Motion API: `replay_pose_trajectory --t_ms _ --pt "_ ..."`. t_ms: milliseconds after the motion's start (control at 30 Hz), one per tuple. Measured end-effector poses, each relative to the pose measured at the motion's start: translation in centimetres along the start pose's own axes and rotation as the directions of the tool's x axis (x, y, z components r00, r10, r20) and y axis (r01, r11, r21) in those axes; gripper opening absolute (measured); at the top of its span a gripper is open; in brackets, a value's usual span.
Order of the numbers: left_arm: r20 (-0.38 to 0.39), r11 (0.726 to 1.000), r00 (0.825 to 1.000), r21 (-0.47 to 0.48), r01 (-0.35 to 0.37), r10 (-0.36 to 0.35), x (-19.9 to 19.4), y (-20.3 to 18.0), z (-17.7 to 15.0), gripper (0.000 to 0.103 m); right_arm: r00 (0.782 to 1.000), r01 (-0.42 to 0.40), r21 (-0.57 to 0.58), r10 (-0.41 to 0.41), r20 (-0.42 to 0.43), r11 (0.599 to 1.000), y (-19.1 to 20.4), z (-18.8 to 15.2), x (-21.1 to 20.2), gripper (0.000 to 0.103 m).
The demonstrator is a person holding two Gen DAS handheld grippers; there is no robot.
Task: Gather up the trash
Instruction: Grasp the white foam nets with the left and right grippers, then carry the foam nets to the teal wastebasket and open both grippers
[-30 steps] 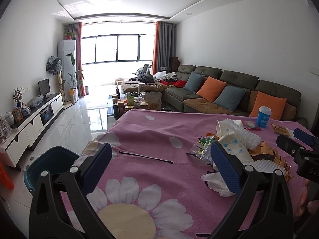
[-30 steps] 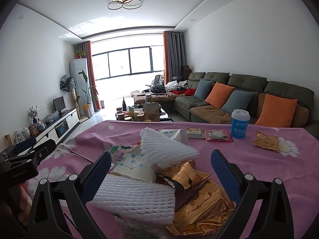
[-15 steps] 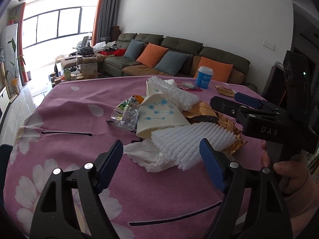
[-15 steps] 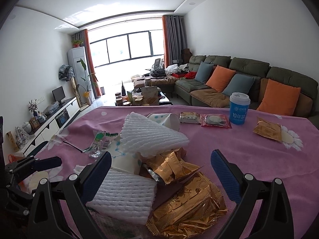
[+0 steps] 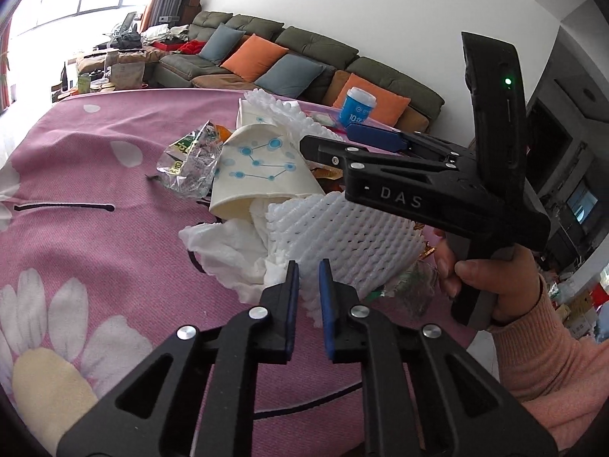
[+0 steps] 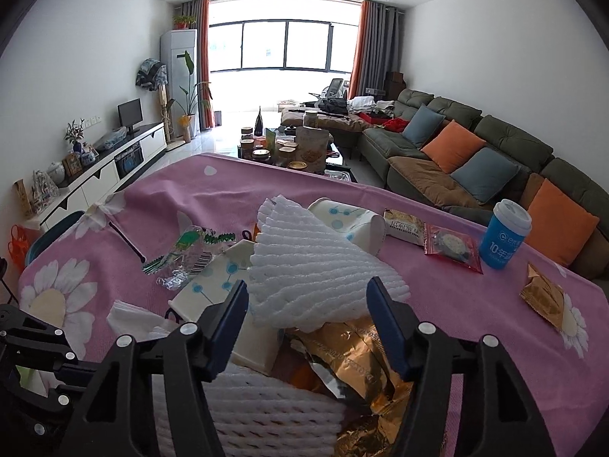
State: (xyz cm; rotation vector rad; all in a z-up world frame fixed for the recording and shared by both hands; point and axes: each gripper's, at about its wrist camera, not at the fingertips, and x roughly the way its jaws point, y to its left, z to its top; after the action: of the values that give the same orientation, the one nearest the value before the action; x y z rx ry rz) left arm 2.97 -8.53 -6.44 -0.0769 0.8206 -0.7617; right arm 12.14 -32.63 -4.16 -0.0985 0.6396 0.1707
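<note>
Pink tablecloth bears two foam nets, two paper cups.

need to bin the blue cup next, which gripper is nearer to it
Right. The right gripper reaches over the trash pile with its tips just short of the blue cup; the left gripper sits at the pile's near edge.

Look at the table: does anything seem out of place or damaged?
Yes. A paper cup lies tipped and flattened among foam fruit nets, crumpled tissue and gold wrappers, heaped on the pink tablecloth. The blue cup stands upright.
</note>
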Motion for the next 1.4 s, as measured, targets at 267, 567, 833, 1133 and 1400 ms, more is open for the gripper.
replay_pose_trajectory --t_ms 267,567,833,1133,1400 --pt "0.018 0.999 0.999 -0.028 0.042 -0.042 -0.9 0.9 0.3 0.006 0.999 -0.025 0.064 0.024 0.024 0.998 -1.6 0.2 -0.9 0.013" --pt "0.118 0.999 0.992 -0.026 0.037 -0.034 -5.2 1.7 1.2 0.006 0.987 -0.088 0.092 0.074 0.146 0.992 -1.7 2.0 -5.5 0.012" --pt "0.23 0.998 0.972 -0.048 -0.033 0.043 -12.4 3.8 1.3 0.006 0.952 -0.225 0.074 0.203 0.229 0.972 0.8 3.8 -8.5 0.012" --pt "0.313 0.951 0.904 -0.202 -0.236 0.291 -22.3 10.3 -1.7 0.006 0.871 -0.46 0.003 0.45 0.197 0.888 8.5 6.2 -6.0 0.012" --pt "0.275 0.835 0.813 -0.38 -0.399 0.514 -28.4 17.0 -5.5 0.006 0.775 -0.625 -0.029 0.624 0.1 0.78 16.8 9.0 -0.9 0.012"
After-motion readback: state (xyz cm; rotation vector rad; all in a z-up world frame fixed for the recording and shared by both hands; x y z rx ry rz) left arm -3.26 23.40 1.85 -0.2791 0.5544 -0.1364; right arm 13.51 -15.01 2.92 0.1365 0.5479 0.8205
